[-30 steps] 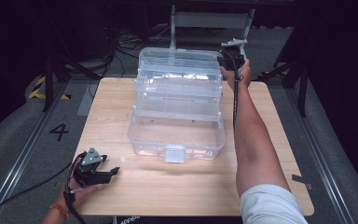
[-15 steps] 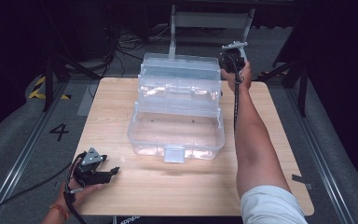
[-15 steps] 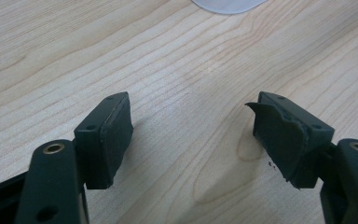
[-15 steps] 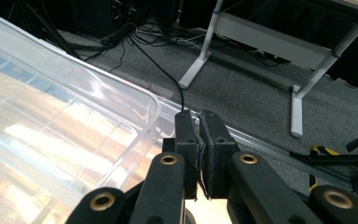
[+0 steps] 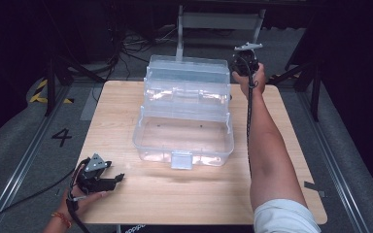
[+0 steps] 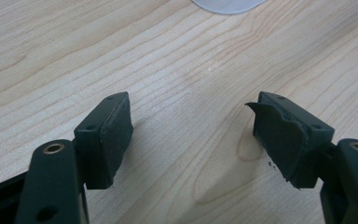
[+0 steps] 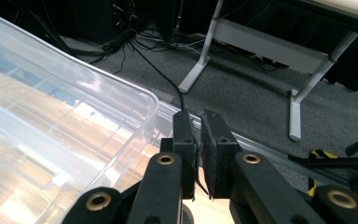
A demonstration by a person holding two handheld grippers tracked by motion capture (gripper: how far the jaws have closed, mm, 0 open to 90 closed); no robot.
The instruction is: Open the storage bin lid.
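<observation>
A clear plastic tiered box (image 5: 155,153) stands open in the middle of the wooden table (image 5: 281,126), its lid (image 5: 187,68) raised at the back. My right gripper (image 5: 243,62) is held at the lid's far right corner, beside it. Its jaws (image 7: 198,116) are shut with nothing between them, and the clear lid (image 7: 65,121) lies just to their left. My left gripper (image 5: 114,171) rests on the table near the front left corner, away from the box. It is open (image 6: 193,121) over bare wood, and the box's rounded edge (image 6: 226,4) is farther ahead.
A white metal stand (image 5: 218,19) and floor cables (image 5: 126,48) lie beyond the table's far edge. Floor rails run along both sides, with a painted 4 (image 5: 61,137) at the left. Bare wood (image 5: 175,194) lies in front of the box.
The raised lid has sunk slightly at the back of the box. My right gripper has shifted only a little beside it. The left gripper has not moved.
</observation>
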